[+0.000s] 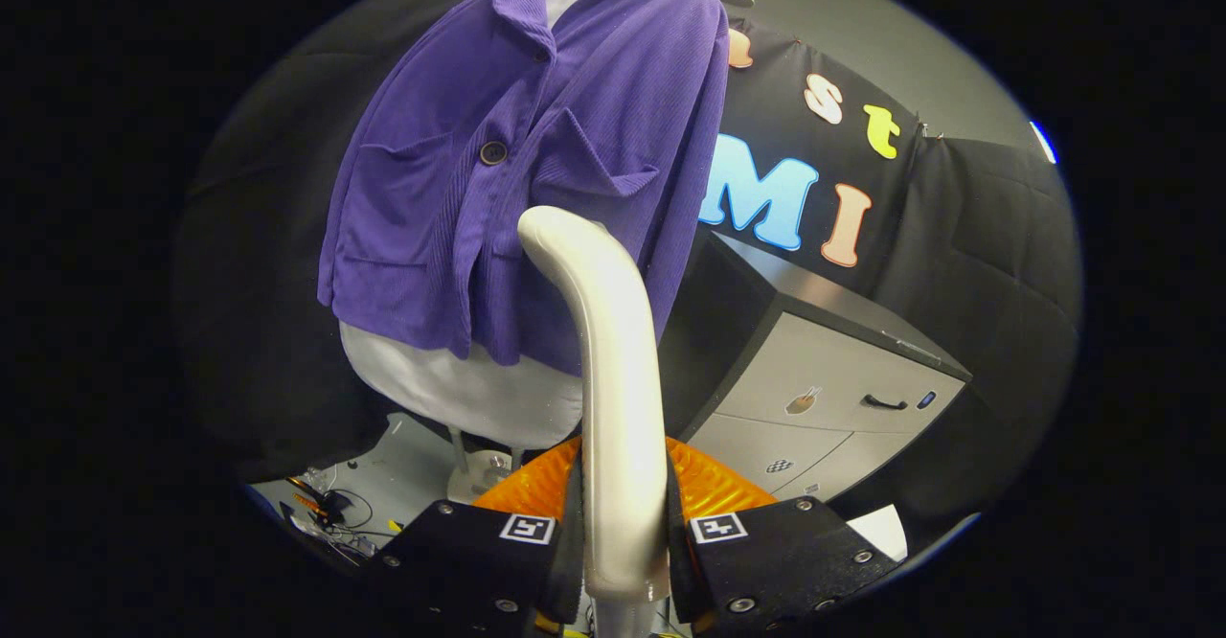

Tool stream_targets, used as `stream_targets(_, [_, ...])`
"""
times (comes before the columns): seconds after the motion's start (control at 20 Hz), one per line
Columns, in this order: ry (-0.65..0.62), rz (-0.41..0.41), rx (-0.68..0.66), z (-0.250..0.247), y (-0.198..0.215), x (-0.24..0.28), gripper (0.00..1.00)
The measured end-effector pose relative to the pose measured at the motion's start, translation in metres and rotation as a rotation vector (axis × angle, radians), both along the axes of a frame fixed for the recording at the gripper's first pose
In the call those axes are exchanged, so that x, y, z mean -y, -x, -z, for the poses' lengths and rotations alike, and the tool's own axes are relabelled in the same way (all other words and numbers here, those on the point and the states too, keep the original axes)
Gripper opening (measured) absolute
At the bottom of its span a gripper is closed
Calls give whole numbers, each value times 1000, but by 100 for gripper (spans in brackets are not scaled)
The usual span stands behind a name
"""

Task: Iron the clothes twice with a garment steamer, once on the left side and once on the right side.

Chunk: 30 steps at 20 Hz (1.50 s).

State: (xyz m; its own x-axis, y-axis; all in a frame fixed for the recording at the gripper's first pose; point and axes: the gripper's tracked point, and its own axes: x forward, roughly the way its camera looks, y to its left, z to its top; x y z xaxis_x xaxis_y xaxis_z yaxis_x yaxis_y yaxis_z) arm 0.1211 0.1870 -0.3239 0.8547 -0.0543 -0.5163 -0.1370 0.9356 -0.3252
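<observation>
- your gripper (624,542), low centre of frame, clamps both fingers on the cream curved plastic steamer handle (613,398).
- its head meets the purple ribbed button-up jacket (517,159), upper centre.

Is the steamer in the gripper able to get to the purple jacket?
Probably yes. The gripper is shut on the steamer, whose head sits just before the jacket, with nothing between.

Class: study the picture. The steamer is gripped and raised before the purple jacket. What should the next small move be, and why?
Probably ease the steamer forward until its head meets the purple jacket. The hand-held gripper is shut on the steamer's handle, and the head sits low before the jacket's right front panel, near the hem; whether it touches the cloth cannot be told.
</observation>
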Motion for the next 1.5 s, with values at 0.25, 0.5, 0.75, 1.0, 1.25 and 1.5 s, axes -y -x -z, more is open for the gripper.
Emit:
stream_targets(0.25, [4, -17, -55, 7, 0, 4, 37])
stream_targets(0.5, [-26, -56, -151, 23, 24, 10, 37])
stream_targets(0.75, [-69, -131, -255, 19, 67, -3, 37])
stream_targets(1.0, [-97, -231, -226, -28, 89, -30, 37])
stream_targets(1.25, [-125, -365, -92, -98, 83, -75, 37])
stream_targets(1.5, [-152, -448, 58, -170, 66, -116, 37])
